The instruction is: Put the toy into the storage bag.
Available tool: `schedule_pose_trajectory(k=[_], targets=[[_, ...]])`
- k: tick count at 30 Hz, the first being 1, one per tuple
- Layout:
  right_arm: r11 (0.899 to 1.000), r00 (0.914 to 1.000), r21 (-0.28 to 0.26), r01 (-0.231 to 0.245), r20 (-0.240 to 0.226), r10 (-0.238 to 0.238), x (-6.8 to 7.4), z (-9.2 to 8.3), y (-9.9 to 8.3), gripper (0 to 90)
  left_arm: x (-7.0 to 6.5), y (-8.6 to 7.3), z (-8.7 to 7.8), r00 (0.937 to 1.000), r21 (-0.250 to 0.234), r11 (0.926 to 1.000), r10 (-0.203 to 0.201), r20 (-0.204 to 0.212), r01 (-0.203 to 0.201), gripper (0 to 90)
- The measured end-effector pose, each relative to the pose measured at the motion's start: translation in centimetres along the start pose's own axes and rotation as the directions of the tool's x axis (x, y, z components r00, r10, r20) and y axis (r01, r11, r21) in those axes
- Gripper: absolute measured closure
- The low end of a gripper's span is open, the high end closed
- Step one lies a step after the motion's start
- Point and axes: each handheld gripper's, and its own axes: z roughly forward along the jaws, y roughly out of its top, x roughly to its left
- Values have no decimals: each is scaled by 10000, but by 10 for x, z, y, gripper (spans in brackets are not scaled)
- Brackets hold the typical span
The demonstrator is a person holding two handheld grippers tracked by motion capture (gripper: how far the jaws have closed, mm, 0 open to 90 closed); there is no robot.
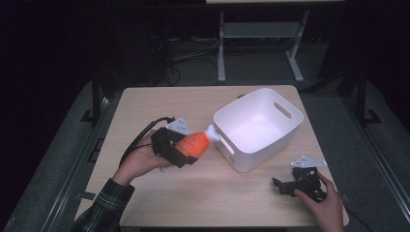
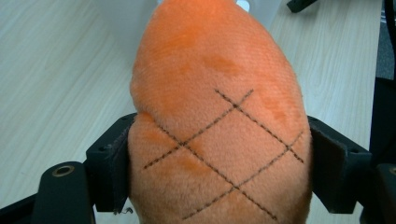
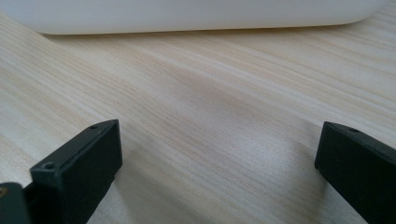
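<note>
my left gripper (image 1: 186, 151) clamped on the plush drumstick (image 1: 195, 143), bone tip touching bin (image 1: 258, 126) rim at 9 o'clock | right gripper (image 1: 285, 186) jaws wide apart, resting on table (image 1: 159, 104) at bin's 5 o'clock

black two-jaw tool (image 1: 189, 151), grey three-cornered plate on top, black cable trailing; dark plaid sleeve (image 1: 104, 205).

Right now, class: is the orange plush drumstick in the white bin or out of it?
Out. The orange plush drumstick is clamped in the left gripper, its white tip just at the white bin rim.
</note>
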Motion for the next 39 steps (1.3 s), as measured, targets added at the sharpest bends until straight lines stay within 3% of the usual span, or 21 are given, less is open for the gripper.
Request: schedule_pose_trajectory(k=[6,21,39], targets=[[10000,10000,-1,-6,2,6,0,0,0,2,5,9,-2,10000,-209,9998,-37,71,39,204],[10000,10000,4,1,-7,-1,0,0,0,2,16,38,-4,9995,-163,9994,317,43,-316,204],[10000,10000,3,-3,-9,3,0,0,0,2,28,72,7,9987,-187,9986,497,71,-495,204]])
